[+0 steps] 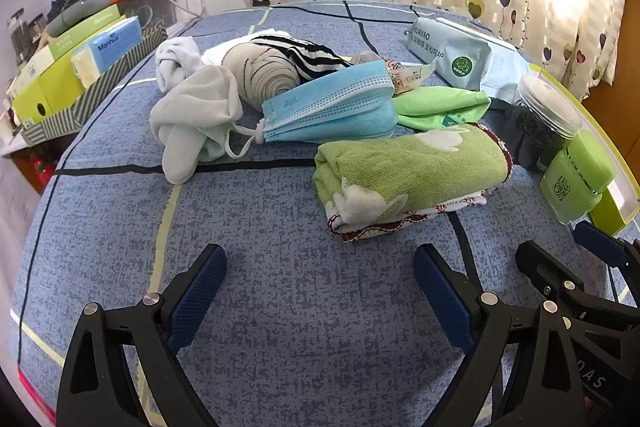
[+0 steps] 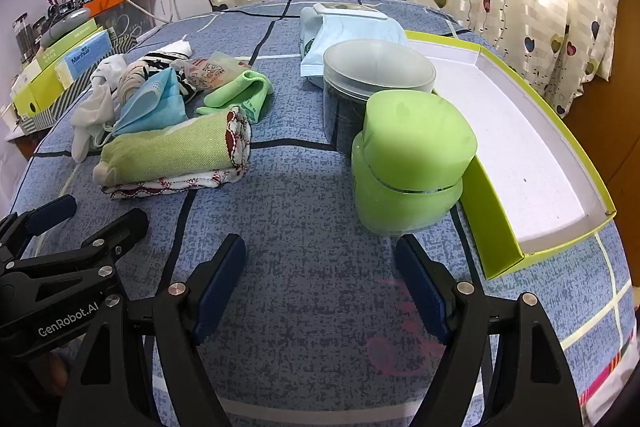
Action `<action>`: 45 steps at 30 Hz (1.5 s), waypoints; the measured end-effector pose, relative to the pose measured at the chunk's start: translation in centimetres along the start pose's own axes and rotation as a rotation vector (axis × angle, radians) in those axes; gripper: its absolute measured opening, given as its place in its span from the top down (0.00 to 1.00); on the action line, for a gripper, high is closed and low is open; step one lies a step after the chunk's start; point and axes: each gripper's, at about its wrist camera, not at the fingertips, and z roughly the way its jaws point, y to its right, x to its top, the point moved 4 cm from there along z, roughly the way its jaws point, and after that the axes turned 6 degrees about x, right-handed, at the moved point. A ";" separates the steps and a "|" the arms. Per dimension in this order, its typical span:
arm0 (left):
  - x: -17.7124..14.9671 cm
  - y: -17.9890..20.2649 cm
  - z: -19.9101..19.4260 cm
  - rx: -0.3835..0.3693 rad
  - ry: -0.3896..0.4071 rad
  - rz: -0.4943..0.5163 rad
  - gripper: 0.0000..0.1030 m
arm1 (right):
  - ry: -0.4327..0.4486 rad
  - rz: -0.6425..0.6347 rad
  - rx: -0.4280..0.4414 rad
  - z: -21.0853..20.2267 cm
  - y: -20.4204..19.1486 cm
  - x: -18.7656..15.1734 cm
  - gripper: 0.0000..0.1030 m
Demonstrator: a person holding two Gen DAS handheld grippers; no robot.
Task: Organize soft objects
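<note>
Presently: opening step, nothing gathered. Left gripper (image 1: 320, 291) and right gripper (image 2: 320, 279) spread, empty. Next: pinch folded green towel (image 1: 408, 171), left of lime tray (image 2: 520, 131).

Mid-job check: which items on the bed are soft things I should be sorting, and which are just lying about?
For the job:
- folded green towel
- blue face mask
- white socks
- striped rolled socks
- green cloth
- green-edged box tray, probably the destination

Lying about:
- green bottle
- clear-lidded jar
- wipes pack
- tissue box
</note>
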 end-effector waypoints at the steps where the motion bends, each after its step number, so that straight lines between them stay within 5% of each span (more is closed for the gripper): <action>1: 0.0 0.0 0.0 0.000 0.000 0.000 0.08 | 0.000 0.000 0.000 0.0 0.0 0.0 0.24; 45: 0.0 -0.1 0.0 0.003 0.002 0.000 0.08 | 0.009 0.011 -0.002 0.0 -0.1 0.0 0.24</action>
